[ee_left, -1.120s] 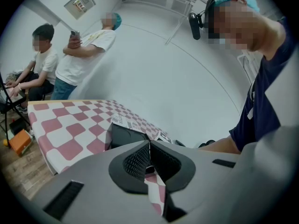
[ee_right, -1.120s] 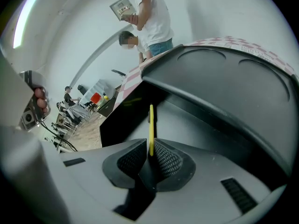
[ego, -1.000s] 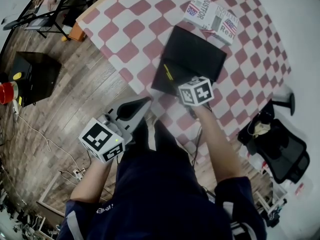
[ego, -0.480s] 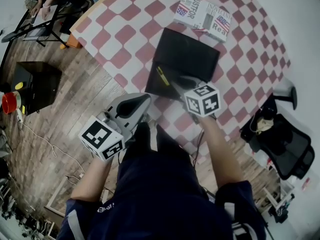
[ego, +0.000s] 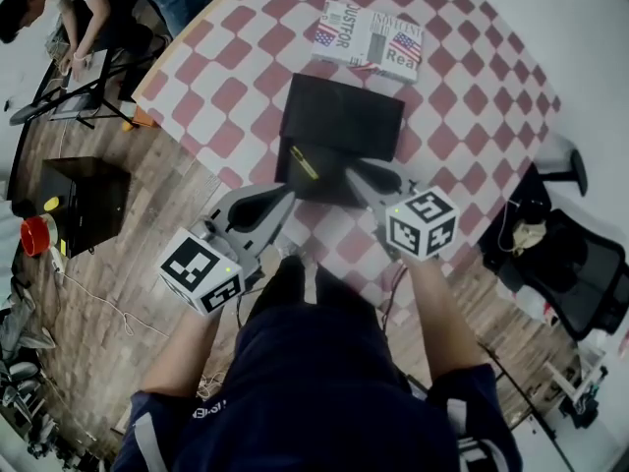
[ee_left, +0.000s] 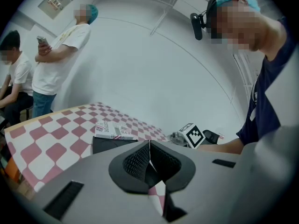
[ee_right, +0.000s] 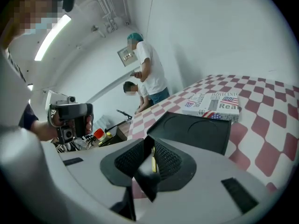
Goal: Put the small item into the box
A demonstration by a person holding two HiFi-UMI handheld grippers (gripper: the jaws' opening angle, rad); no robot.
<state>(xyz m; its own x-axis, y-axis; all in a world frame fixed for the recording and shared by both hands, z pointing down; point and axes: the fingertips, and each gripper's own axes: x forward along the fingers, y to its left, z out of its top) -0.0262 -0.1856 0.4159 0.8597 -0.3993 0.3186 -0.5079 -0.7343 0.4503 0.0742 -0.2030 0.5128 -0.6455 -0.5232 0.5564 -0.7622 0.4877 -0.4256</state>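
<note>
Retreat: pulled right gripper (ego: 352,172) back from box (ego: 344,116), jaws a crack apart, holding nothing. Shows yellow item (ego: 304,162) just ahead of those jaws, lying inside box. Keeps left gripper (ego: 283,200) pressed shut, beside. Likely means task done.

Right gripper (ee_right: 148,149) jaws barely apart, yellow item (ee_right: 153,164) seen between, black box (ee_right: 194,132) beyond
</note>
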